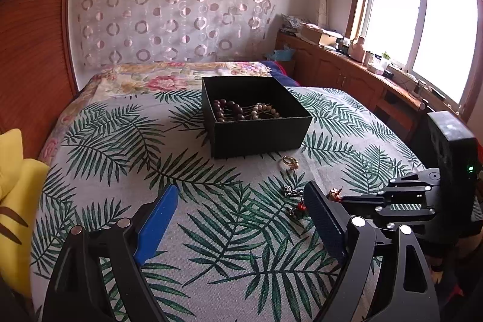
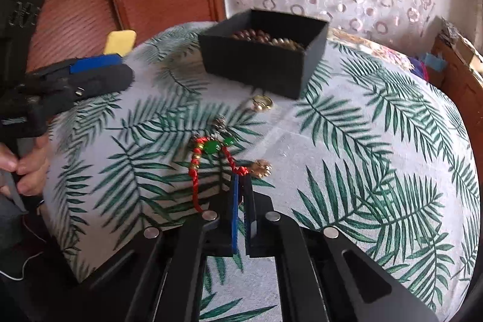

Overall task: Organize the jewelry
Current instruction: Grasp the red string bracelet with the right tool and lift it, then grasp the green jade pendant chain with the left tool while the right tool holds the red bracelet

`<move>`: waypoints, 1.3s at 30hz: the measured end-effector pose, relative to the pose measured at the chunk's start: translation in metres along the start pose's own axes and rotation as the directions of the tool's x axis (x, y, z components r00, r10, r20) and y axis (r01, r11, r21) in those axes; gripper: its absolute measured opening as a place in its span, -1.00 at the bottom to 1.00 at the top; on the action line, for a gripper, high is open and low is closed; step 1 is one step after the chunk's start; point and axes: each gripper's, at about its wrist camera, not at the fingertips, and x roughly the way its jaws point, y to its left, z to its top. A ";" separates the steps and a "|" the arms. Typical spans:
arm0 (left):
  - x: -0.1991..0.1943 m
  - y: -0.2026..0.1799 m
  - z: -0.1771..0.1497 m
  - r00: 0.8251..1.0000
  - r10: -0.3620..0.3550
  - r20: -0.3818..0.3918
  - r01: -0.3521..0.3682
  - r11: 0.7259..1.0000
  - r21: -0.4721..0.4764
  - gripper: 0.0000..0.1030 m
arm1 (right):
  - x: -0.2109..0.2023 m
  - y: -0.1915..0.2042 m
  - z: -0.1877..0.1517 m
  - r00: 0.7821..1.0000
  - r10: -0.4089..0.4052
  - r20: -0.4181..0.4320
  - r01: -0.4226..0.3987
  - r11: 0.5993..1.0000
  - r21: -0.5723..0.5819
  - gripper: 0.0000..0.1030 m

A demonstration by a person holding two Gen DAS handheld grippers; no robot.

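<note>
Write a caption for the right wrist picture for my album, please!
Right tool pinches the red cord bracelet on the leaf-print cloth, near a gold ring and black box of beads.

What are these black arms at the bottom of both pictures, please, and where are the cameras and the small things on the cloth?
They are two hand-held grippers, not a robot; a person carries one in each hand, and a camera on each looks along its fingers. The left one's picture shows the left gripper open over the leaf-print cloth, holding nothing. The other picture looks along the right gripper, shut on the red cord bracelet with green beads, which lies on the cloth. Beyond it lie a gold ring and a small dark trinket, too small to identify. The black box behind them already holds bead bracelets. The person's hand shows at the left edge.
</note>
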 end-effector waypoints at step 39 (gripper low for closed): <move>0.057 -0.049 -0.014 0.949 -0.224 -0.221 0.232 0.973 0.011 -0.57 | -0.027 -0.013 -0.005 0.996 0.029 0.079 -0.032 0.999 0.034 -0.93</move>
